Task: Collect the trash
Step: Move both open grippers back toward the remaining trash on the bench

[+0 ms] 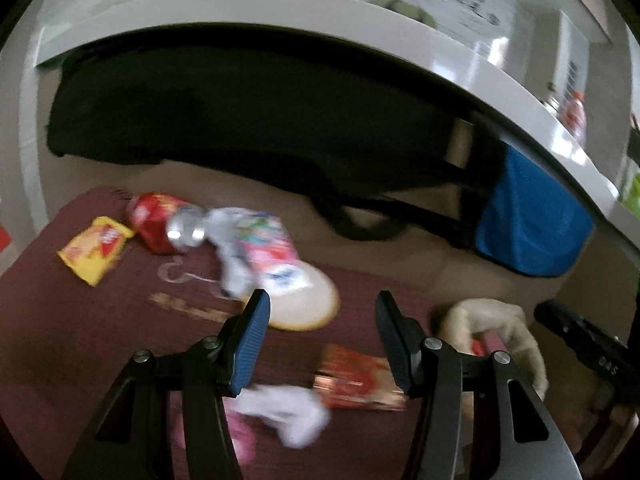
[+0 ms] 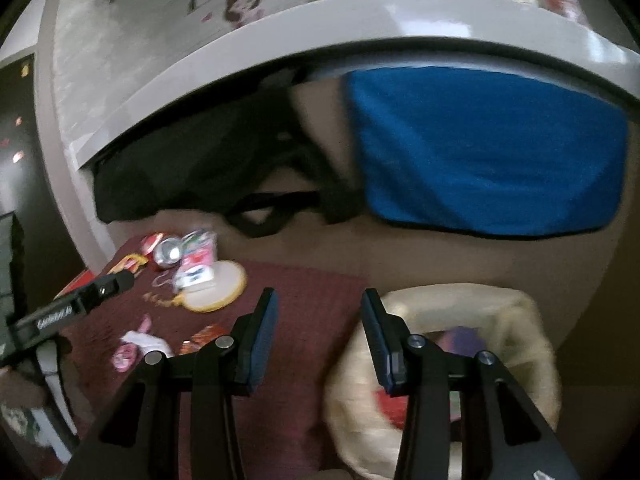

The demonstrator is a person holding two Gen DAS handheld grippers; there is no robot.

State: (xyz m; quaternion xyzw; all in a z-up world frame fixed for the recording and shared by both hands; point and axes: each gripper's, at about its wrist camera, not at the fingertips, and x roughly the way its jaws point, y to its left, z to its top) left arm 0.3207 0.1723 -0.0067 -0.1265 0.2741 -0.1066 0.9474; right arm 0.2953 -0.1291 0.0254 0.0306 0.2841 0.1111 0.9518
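Trash lies on a maroon mat (image 1: 80, 320): a yellow wrapper (image 1: 94, 249), a crushed red can (image 1: 160, 222), a pink printed packet (image 1: 266, 252), a shiny red-gold wrapper (image 1: 356, 382) and white crumpled paper (image 1: 288, 412). My left gripper (image 1: 320, 320) is open and empty above the red-gold wrapper. My right gripper (image 2: 318, 312) is open and empty at the left rim of a cream fabric basket (image 2: 500, 312), which holds red and purple items. The basket also shows in the left wrist view (image 1: 488, 316). The can (image 2: 168, 252) and packet (image 2: 198, 262) lie far left in the right wrist view.
A white table edge (image 1: 440, 52) arches overhead. Under it lie a black bag (image 1: 200, 112) with straps and a blue bag (image 1: 532, 220). A round cream disc (image 1: 308, 304) lies on the mat. The other gripper's black body (image 2: 72, 304) reaches in from the left.
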